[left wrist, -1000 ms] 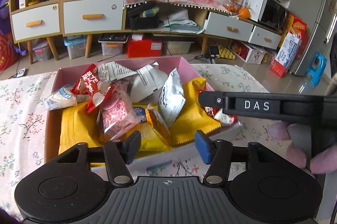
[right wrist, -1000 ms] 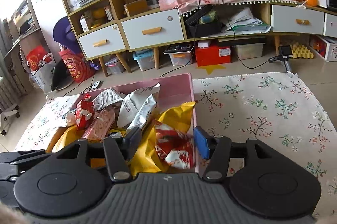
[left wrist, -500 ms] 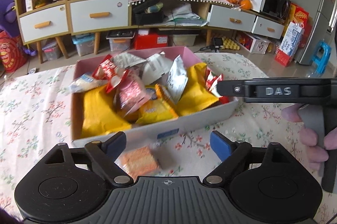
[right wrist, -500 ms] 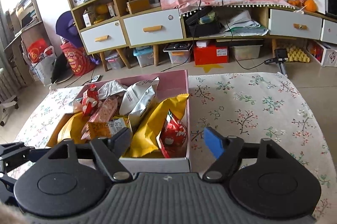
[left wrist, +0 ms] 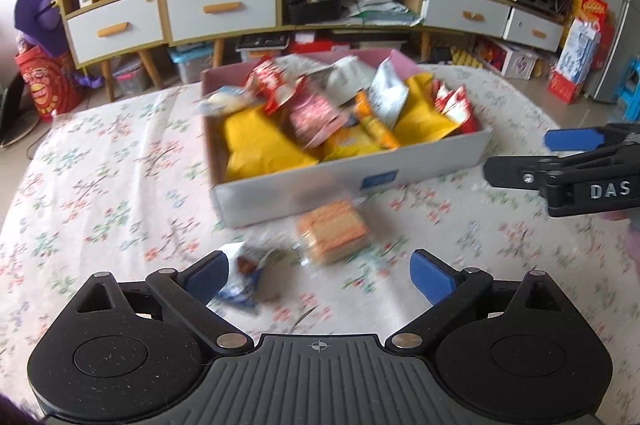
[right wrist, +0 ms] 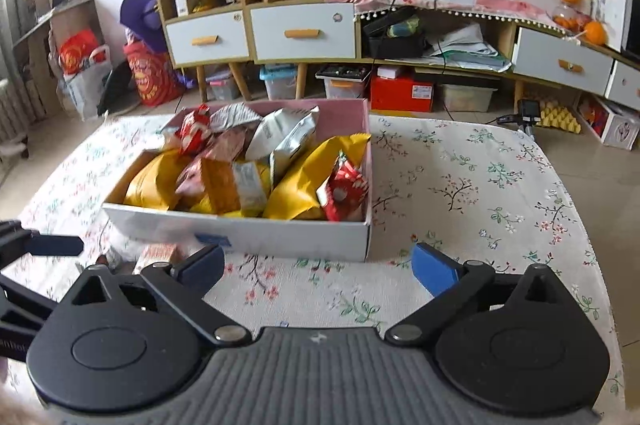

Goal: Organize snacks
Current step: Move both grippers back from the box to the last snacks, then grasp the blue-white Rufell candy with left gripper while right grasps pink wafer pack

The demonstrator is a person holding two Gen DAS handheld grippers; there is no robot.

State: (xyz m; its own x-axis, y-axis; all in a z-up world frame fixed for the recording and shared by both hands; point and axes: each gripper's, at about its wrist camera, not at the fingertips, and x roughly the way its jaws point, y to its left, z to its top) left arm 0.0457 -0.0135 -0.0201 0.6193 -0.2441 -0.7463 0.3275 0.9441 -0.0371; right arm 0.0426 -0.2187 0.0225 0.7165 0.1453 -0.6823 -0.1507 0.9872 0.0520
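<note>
Both claws, left claw (left wrist: 318, 275) and right claw (right wrist: 318, 267), opening wide, seemingly empty-jawed

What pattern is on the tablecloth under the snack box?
Small flowering branches on a pale tablecloth; clearest in the right wrist view.

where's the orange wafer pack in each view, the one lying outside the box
Left wrist view: the orange wafer pack lies on the tablecloth just in front of the box, near the picture's centre.
Right wrist view: only part of it shows at lower left, behind the gripper's left finger.
Shared landmark: the blue label on the box's white front wall.
</note>
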